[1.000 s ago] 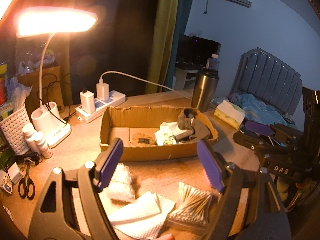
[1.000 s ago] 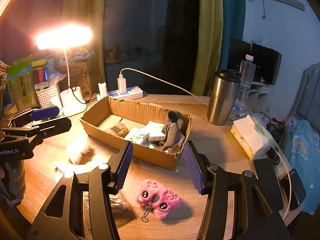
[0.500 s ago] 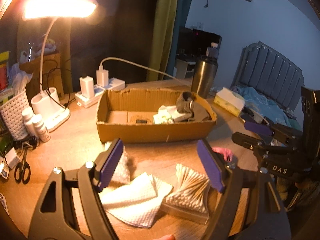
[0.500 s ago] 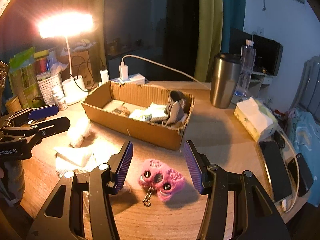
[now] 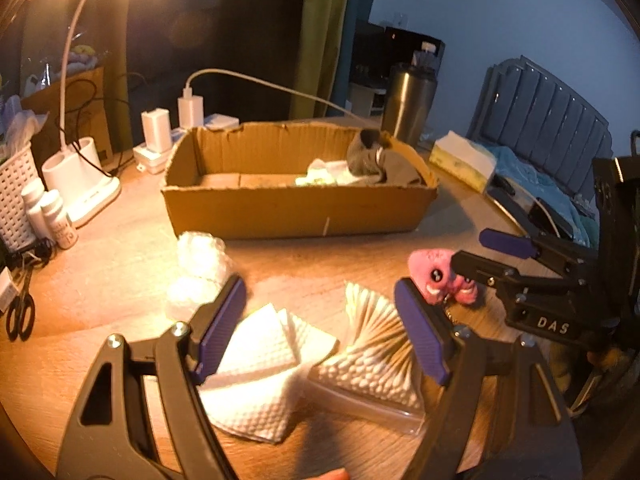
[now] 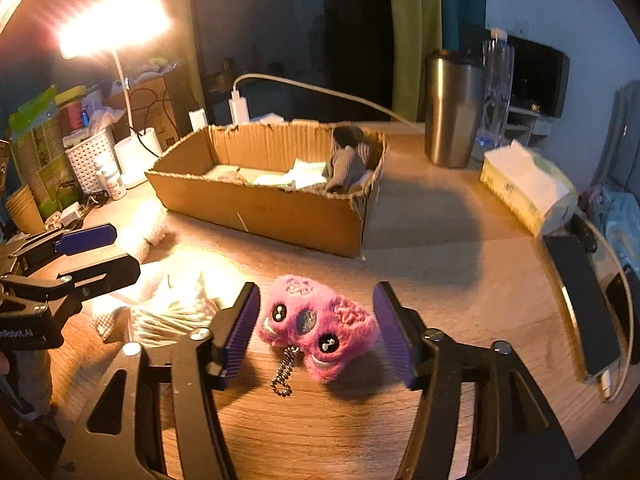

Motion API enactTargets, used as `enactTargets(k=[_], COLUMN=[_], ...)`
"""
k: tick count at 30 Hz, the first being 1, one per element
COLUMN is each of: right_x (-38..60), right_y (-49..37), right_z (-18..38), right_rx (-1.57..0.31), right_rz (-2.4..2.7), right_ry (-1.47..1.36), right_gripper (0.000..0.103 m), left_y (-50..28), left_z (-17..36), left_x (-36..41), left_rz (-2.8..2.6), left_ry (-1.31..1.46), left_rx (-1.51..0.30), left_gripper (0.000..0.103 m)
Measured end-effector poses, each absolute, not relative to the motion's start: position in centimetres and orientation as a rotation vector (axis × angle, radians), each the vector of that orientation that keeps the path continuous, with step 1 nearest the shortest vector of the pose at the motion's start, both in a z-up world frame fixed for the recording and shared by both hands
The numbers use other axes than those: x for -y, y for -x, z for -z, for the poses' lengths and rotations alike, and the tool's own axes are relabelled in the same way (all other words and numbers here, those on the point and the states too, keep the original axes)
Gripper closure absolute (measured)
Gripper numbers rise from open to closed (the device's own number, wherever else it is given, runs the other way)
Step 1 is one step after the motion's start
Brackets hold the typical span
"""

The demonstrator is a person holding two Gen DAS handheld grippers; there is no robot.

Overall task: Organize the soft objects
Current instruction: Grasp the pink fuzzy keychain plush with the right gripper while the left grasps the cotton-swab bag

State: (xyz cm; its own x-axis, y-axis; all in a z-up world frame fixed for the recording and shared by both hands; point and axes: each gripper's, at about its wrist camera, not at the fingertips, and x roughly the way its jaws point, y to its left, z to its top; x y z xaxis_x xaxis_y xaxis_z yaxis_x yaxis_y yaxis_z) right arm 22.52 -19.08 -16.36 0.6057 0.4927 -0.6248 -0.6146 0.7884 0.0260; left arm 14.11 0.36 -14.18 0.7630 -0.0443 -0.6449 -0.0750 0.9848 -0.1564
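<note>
Right gripper [image 6: 316,320] has been lowered, jaws wide and empty, astride pink plush toy [image 6: 316,326]; grasp judged imminent. Left gripper [image 5: 320,320] is held open, empty, over paper towels [image 5: 260,364].

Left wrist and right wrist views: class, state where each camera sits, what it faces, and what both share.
Left wrist: on the left gripper, facing white paper towels and a cotton swab pack; right gripper shows.
Right wrist: on the right gripper, open around a pink plush keychain; left gripper shows.
Shared: brown cardboard box.
</note>
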Motion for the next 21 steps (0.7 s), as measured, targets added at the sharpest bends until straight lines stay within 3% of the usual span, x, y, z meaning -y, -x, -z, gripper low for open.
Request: enactTargets(k=[15,19,21], right_x=[18.7,18.8,19.1], right_y=[-24.2,-24.1,-23.9], right_z=[18.5,18.5,18.5], right_rx=[-0.740,-0.735,-0.727], right_rz=[-0.651,-0.657,-0.652], right_ry=[0.192,0.208,0.214], right_gripper=[0.039,0.045,0.056], left_y=[-15.2,-15.4,-15.6], left_z=[15.3,15.4,15.5], left_x=[1.6,2.8,3.4], left_rz=[0.012,0.038,0.051], left_ry=[0.132,0.105,0.087], left_rx=[-0.757,-0.773,-0.782], left_gripper=[0.025,0.025,0.025])
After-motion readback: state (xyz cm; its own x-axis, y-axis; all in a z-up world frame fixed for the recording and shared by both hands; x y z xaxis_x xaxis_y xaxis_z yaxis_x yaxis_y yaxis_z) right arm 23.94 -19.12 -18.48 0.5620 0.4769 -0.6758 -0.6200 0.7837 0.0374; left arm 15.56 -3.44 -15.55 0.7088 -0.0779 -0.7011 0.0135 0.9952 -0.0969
